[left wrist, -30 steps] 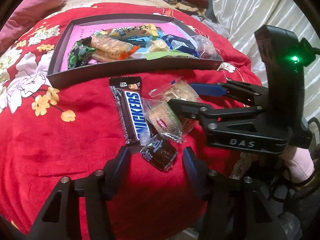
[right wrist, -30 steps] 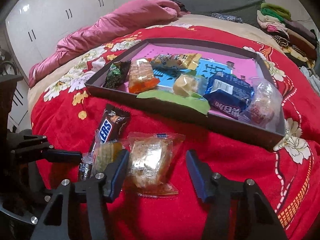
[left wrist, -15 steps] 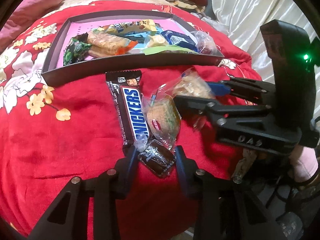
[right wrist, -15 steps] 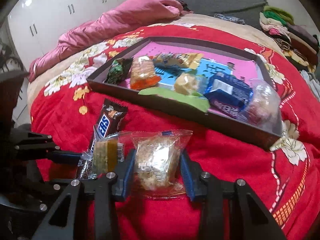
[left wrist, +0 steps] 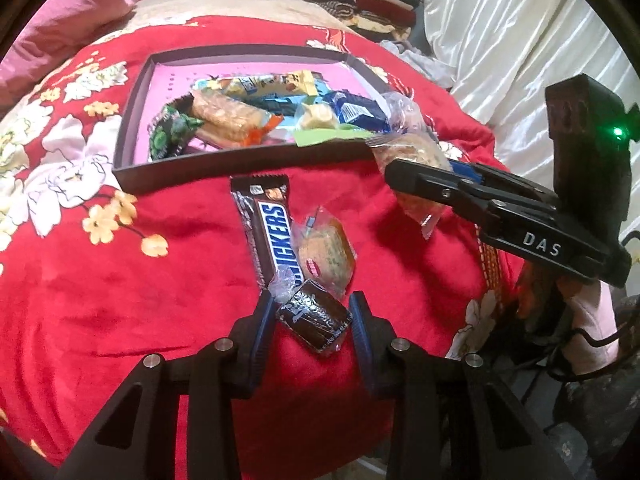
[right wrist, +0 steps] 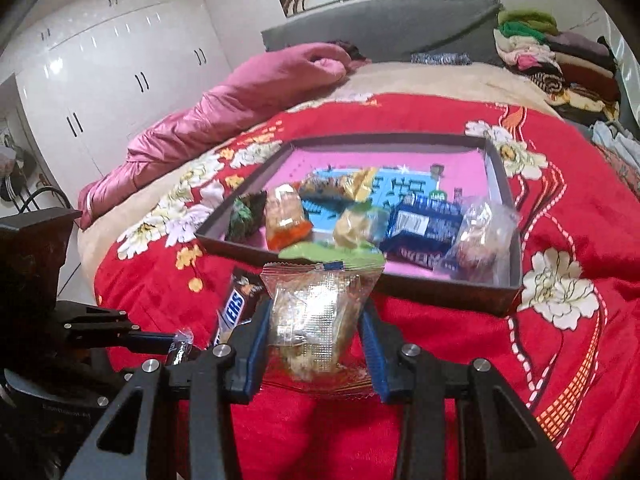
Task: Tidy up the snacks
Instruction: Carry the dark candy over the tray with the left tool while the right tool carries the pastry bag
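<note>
A dark tray point(left wrist: 132, 136) with a pink floor holds several wrapped snacks on the red floral bedspread; it also shows in the right wrist view point(right wrist: 496, 292). My left gripper point(left wrist: 312, 320) is shut on a small dark wrapped cake point(left wrist: 314, 320). A Snickers bar point(left wrist: 268, 224) and a clear-wrapped biscuit point(left wrist: 326, 254) lie just beyond it. My right gripper point(right wrist: 316, 328) is shut on a clear-wrapped cracker pack point(right wrist: 316, 312) and holds it lifted in front of the tray's near wall; it also shows in the left wrist view point(left wrist: 416, 160).
A pink quilt point(right wrist: 240, 96) lies at the bed's far left. Folded clothes point(right wrist: 552, 60) are stacked at the far right by the grey headboard. White curtain point(left wrist: 500, 40) hangs to the right of the bed. White wardrobes point(right wrist: 100, 80) stand at the left.
Both grippers closed on their snacks. The right gripper lifted the cracker pack off the bedspread toward the tray. The left gripper closed on the dark cake.
</note>
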Available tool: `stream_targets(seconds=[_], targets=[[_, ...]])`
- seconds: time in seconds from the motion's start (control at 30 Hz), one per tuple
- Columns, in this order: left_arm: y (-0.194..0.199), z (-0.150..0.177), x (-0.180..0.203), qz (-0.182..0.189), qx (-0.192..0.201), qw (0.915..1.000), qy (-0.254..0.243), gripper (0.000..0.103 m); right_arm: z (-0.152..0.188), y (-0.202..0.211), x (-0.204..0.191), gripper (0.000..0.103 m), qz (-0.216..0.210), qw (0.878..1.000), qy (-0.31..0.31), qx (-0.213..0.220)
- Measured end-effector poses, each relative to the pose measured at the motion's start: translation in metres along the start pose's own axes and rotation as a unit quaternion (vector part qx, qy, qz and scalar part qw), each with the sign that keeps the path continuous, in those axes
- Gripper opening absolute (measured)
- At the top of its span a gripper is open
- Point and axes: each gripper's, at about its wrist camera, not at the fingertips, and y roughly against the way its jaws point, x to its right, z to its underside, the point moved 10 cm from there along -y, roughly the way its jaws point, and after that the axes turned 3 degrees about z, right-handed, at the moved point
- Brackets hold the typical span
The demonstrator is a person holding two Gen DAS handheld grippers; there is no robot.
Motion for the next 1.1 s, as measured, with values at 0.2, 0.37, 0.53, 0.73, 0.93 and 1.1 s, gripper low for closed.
stream_targets(seconds=[0.2, 0.37, 0.53, 0.73, 0.93, 1.1], targets=[[0.01, -0.005, -0.008, -0.006, 0.013, 0.9998, 0.012, 0.038, -0.003, 0.003, -0.003, 0.042, -0.006, 1.0, 0.004, 0.008], [0.018, -0.014, -0.009, -0.011, 0.025, 0.9995, 0.015, 0.038, -0.005, 0.003, -0.008, 0.042, -0.008, 1.0, 0.013, 0.014], [0.027, -0.024, -0.013, -0.021, 0.04, 0.9988, 0.018, 0.038, -0.009, 0.006, -0.013, 0.042, -0.011, 0.999, 0.023, 0.027], [0.036, -0.036, -0.017, -0.031, 0.054, 0.9979, 0.022, 0.038, -0.018, 0.013, -0.015, 0.042, -0.014, 0.998, 0.029, 0.048], [0.038, -0.043, -0.018, -0.035, 0.059, 0.9974, 0.024, 0.038, -0.025, 0.021, -0.013, 0.042, -0.014, 0.997, 0.025, 0.066], [0.04, -0.048, -0.018, -0.037, 0.063, 0.9971, 0.023, 0.038, -0.03, 0.027, -0.007, 0.042, -0.011, 0.997, 0.015, 0.081]])
